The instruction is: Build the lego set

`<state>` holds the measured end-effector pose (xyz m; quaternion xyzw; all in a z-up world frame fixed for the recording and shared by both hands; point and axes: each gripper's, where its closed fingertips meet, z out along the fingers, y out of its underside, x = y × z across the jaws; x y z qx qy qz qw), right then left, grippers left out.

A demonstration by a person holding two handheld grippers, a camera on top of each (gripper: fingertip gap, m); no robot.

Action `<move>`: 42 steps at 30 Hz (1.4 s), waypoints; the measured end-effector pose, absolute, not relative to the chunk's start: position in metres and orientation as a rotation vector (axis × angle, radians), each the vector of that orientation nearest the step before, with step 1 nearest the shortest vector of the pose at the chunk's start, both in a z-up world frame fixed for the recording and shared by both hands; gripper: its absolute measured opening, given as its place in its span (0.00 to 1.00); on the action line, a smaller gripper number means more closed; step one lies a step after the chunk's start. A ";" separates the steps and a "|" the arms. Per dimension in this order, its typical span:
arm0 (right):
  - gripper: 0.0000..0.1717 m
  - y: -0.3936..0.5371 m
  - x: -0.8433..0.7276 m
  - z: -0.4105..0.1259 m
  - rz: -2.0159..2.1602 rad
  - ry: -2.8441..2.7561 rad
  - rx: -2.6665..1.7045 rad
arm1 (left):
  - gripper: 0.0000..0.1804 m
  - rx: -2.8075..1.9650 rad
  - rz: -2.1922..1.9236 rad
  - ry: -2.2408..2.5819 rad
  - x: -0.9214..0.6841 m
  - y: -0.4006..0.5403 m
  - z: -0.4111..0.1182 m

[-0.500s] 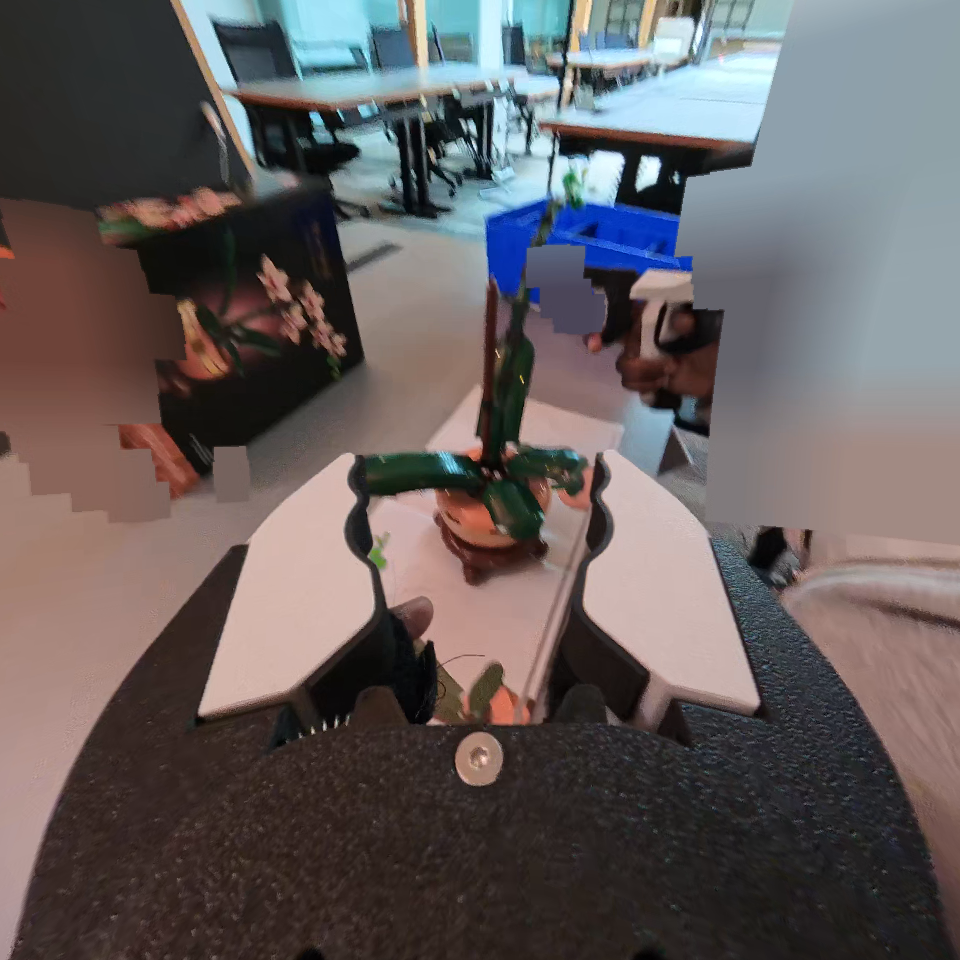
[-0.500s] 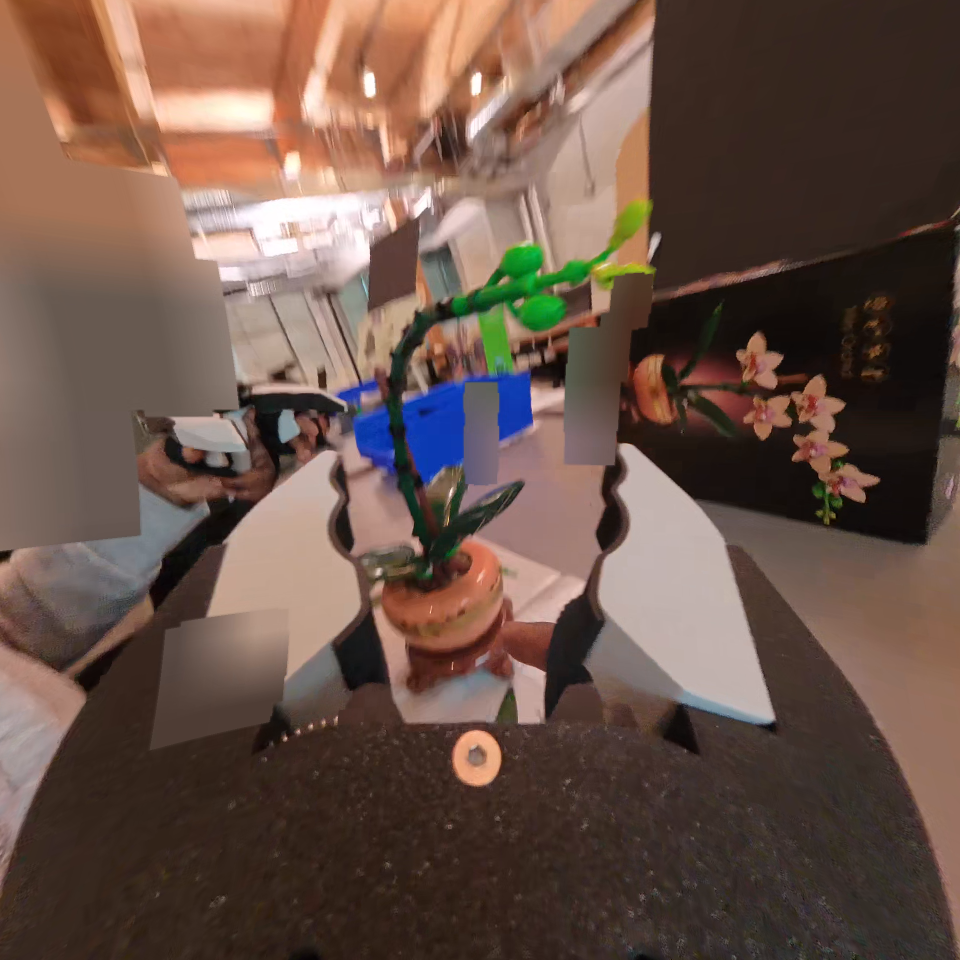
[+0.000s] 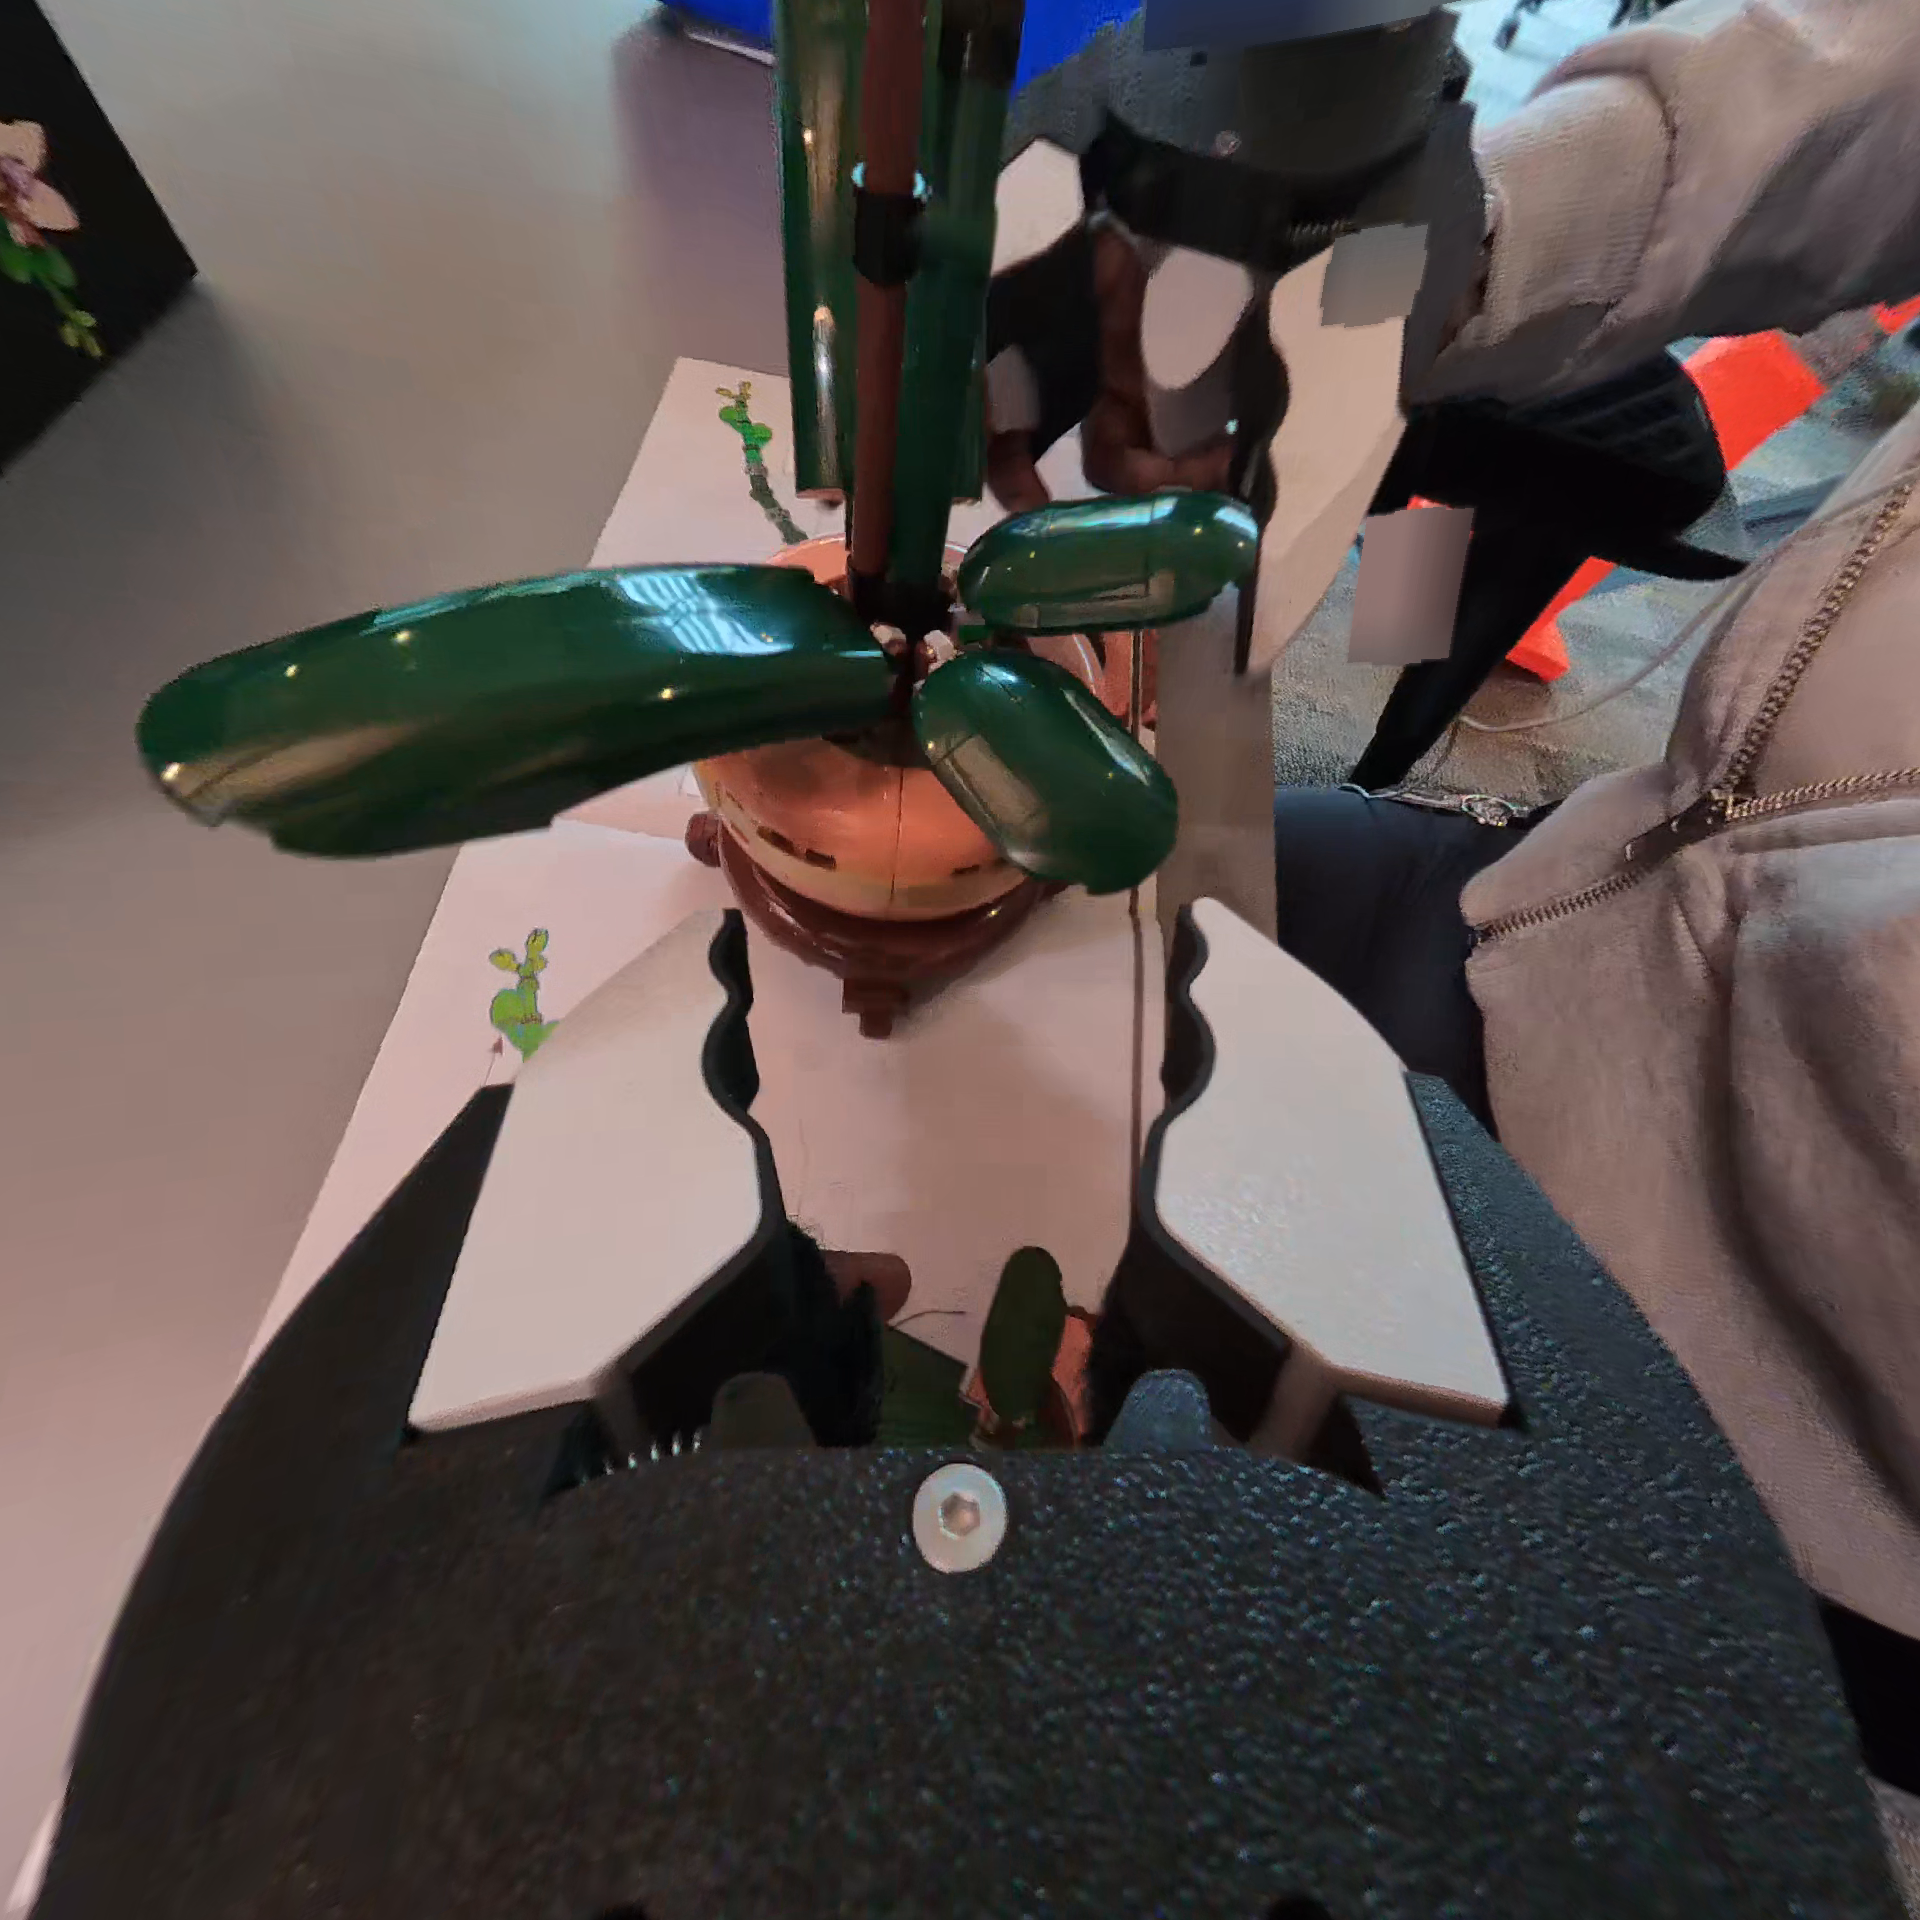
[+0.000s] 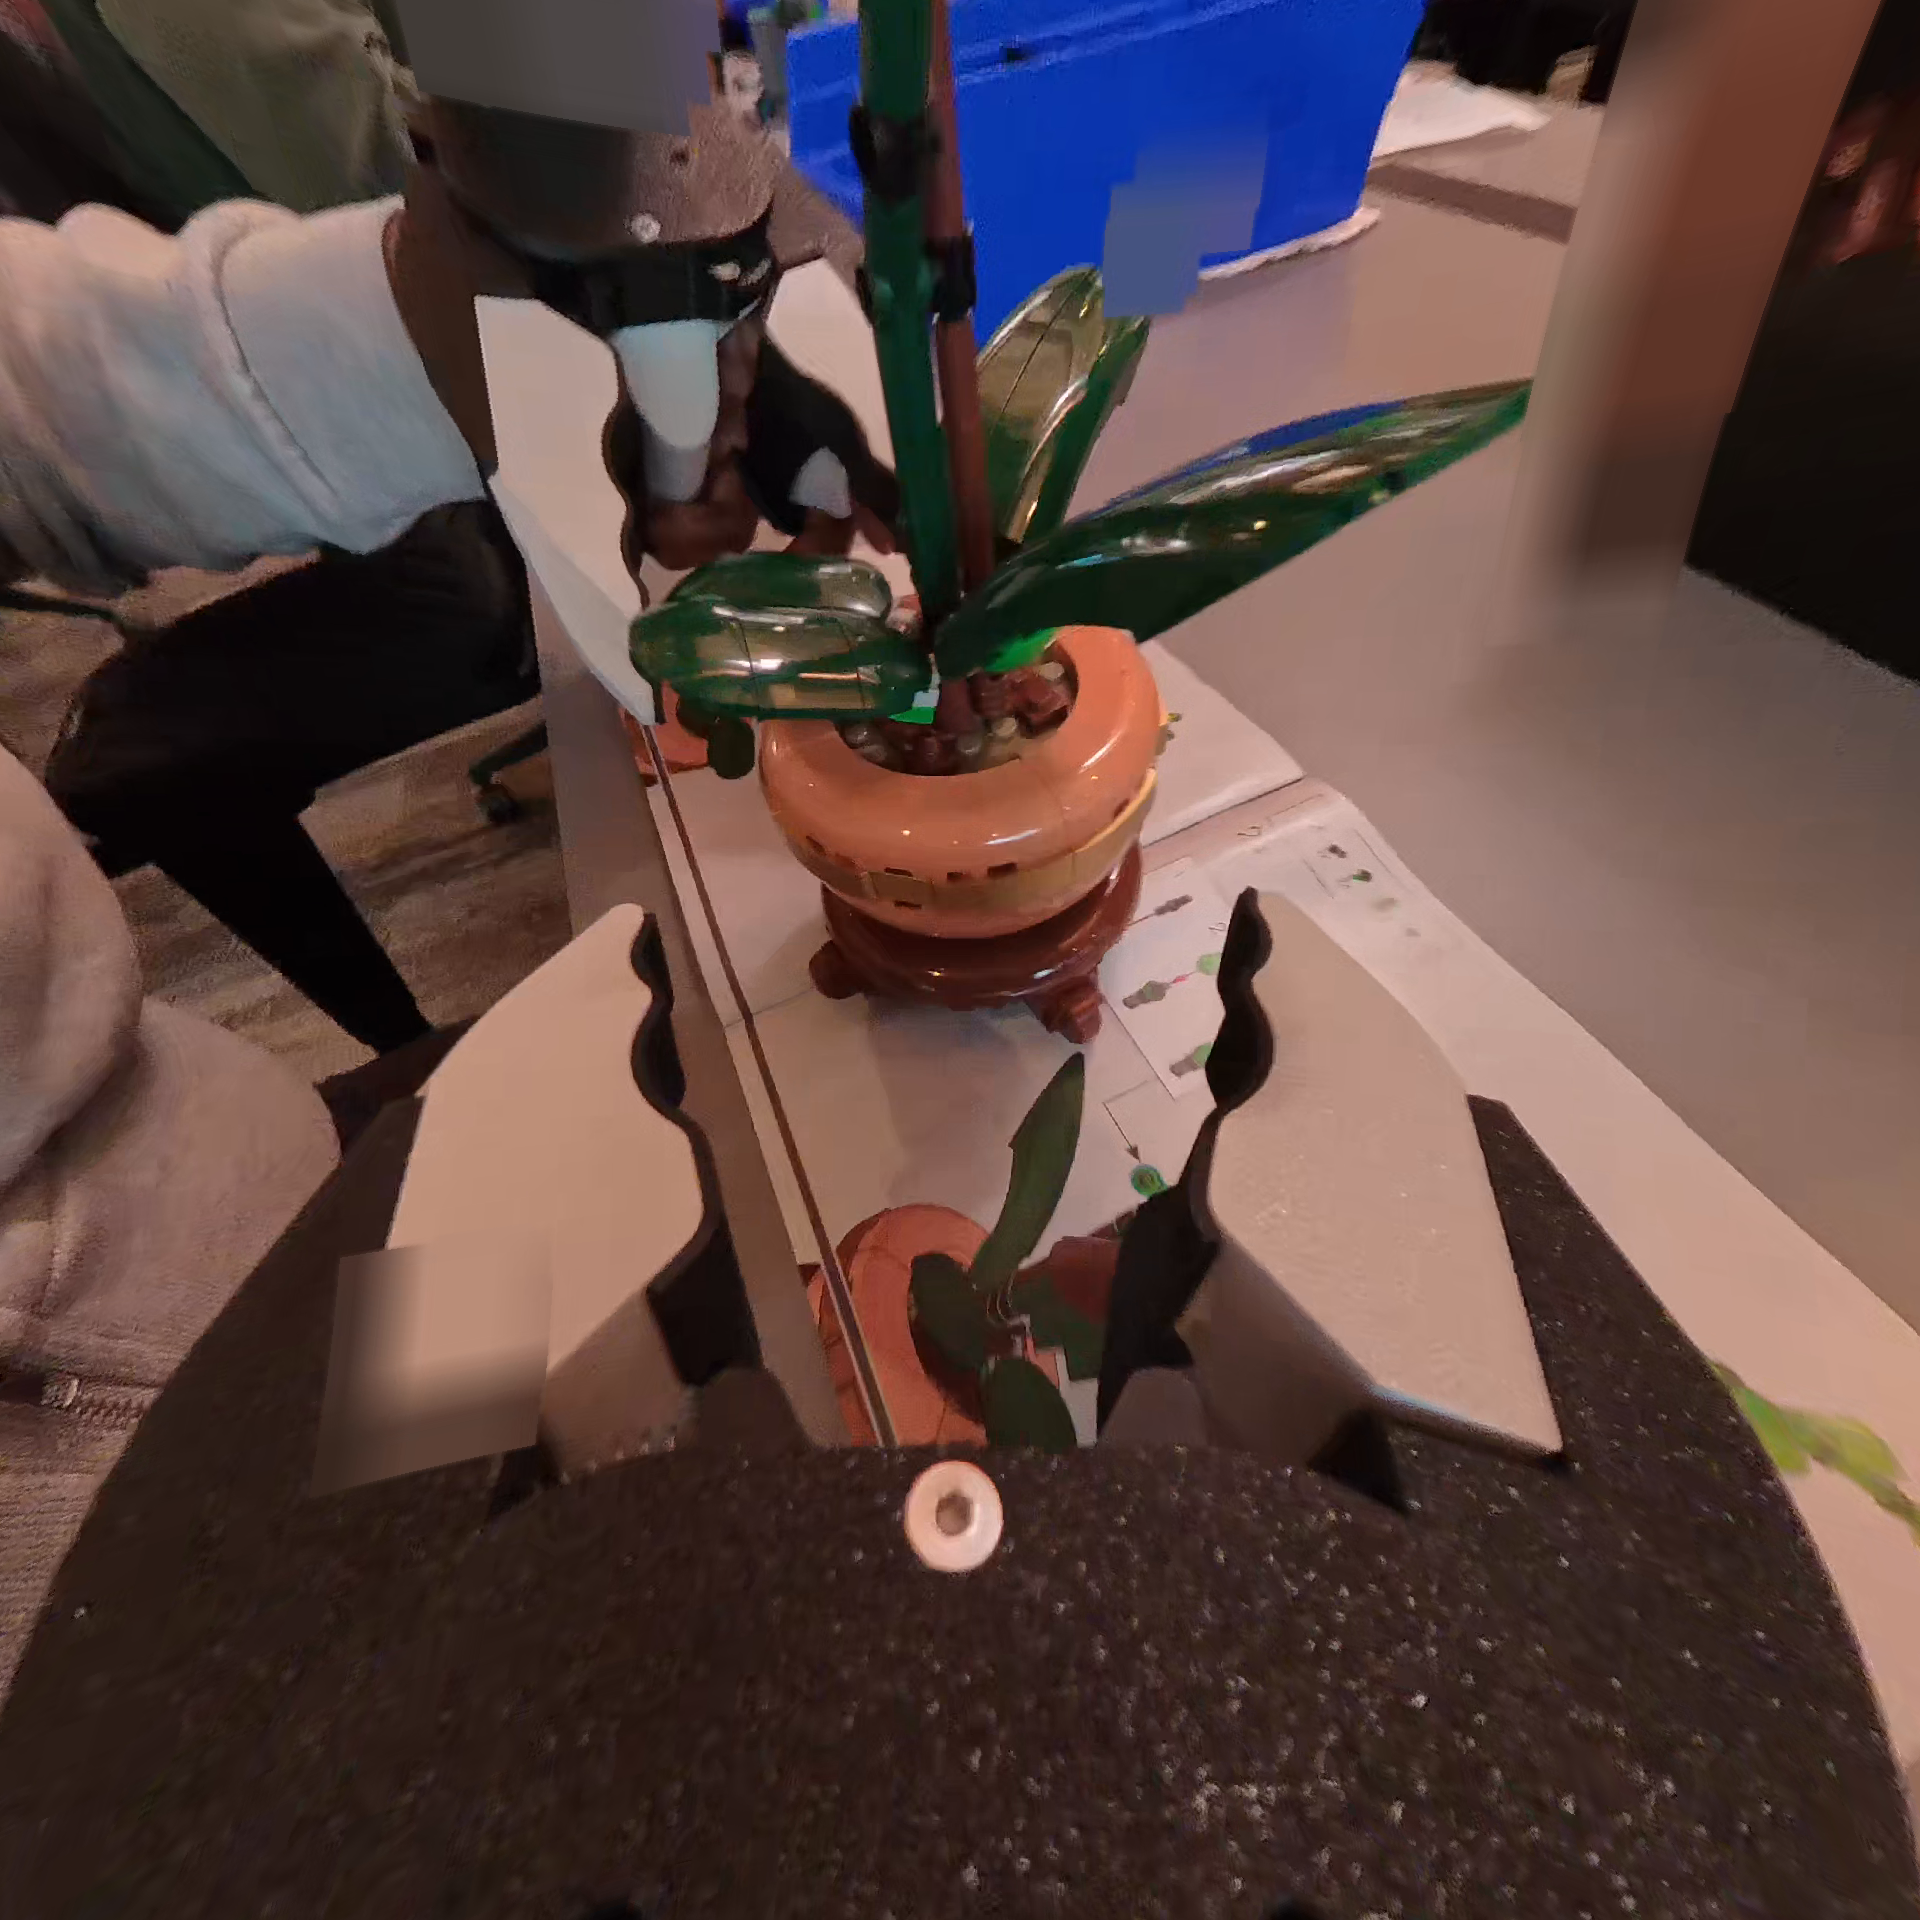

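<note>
A toy plant with dark green leaves [image 3: 520,696] and a green and brown stem [image 3: 894,364] stands in an orange pot [image 3: 862,821] on a brown stand [image 3: 873,935], on white paper sheets [image 3: 935,1122]. My left gripper [image 3: 961,935] is open and empty, its fingertips just short of the stand and not touching it. In the right wrist view the pot [image 4: 966,800] stands just ahead of my right gripper [image 4: 945,925], which is open and empty. Each gripper shows beyond the plant in the other's view: the right one [image 3: 1247,416], the left one [image 4: 623,447].
The pot stands close to the grey table's edge [image 4: 613,831]. A blue crate [image 4: 1091,125] lies behind it. A black box with flower pictures [image 3: 42,208] stands at the far left. A person in a grey zipped top [image 3: 1714,935] is at the right. Printed sheets [image 4: 1299,904] lie beside the stand.
Both grippers have moved in close to the pot from opposite sides and tilted down towards it. Both stay open and empty.
</note>
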<state>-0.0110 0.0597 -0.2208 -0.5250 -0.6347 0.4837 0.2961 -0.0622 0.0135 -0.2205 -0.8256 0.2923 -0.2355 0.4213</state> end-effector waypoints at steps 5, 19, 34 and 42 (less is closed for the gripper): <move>0.58 0.052 -0.031 -0.234 1.226 -1.783 -1.325 | 0.43 -2.058 -0.560 0.824 -0.054 0.023 -0.230; 0.45 0.063 -0.057 -0.209 1.216 -1.835 -1.282 | 0.32 -2.030 -0.461 0.769 -0.075 0.044 -0.216; 0.45 0.120 -0.177 -0.210 1.280 -1.890 -1.185 | 0.32 -2.076 -0.286 0.706 -0.194 0.098 -0.207; 0.45 0.126 -0.187 -0.231 1.261 -1.959 -1.212 | 0.31 -2.100 -0.335 0.649 -0.202 0.102 -0.231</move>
